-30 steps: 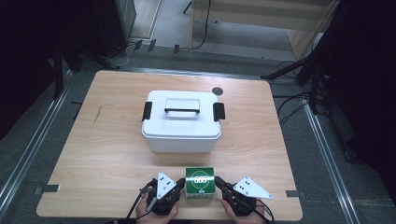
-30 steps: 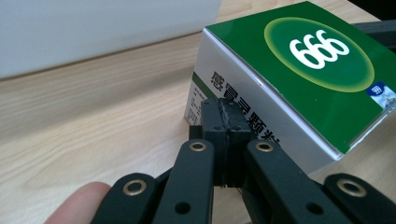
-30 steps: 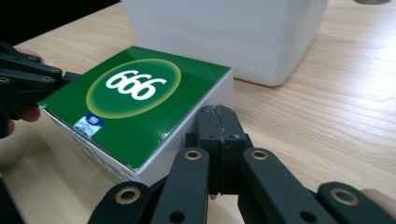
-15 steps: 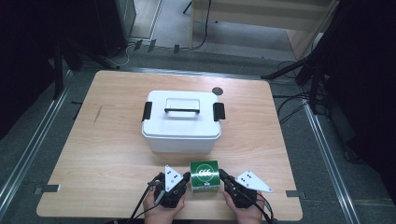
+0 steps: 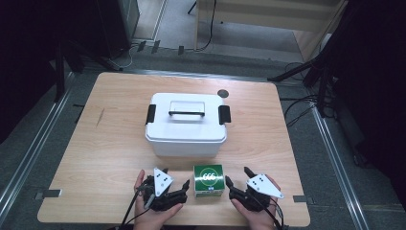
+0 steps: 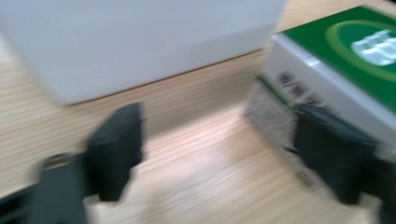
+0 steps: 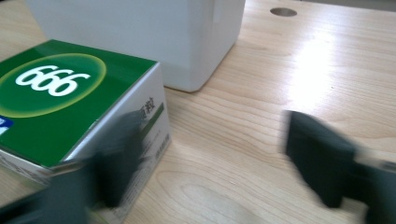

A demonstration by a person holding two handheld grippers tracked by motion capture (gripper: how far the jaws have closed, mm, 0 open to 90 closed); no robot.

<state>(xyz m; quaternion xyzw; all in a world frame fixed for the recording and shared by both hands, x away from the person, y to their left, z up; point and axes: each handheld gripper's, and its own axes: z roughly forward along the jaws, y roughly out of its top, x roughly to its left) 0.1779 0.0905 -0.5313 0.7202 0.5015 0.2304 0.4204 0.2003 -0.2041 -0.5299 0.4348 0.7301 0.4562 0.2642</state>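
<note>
Blur smears both gripper views; green box (image 5: 208,179) runs off-frame.

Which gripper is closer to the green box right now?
Left, narrowly. The left gripper sits just off the green box on its left side; the right gripper stands slightly farther off its right side.

High view looks down from above, gripper views skim close along the tabletop (image 5: 119,143) — both share the green box (image 7: 70,102)

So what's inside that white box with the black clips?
Can't tell: the white box is closed, its lid held by black side clips, handle flat on top. Its contents are hidden. The green carton sits outside, in front.
</note>
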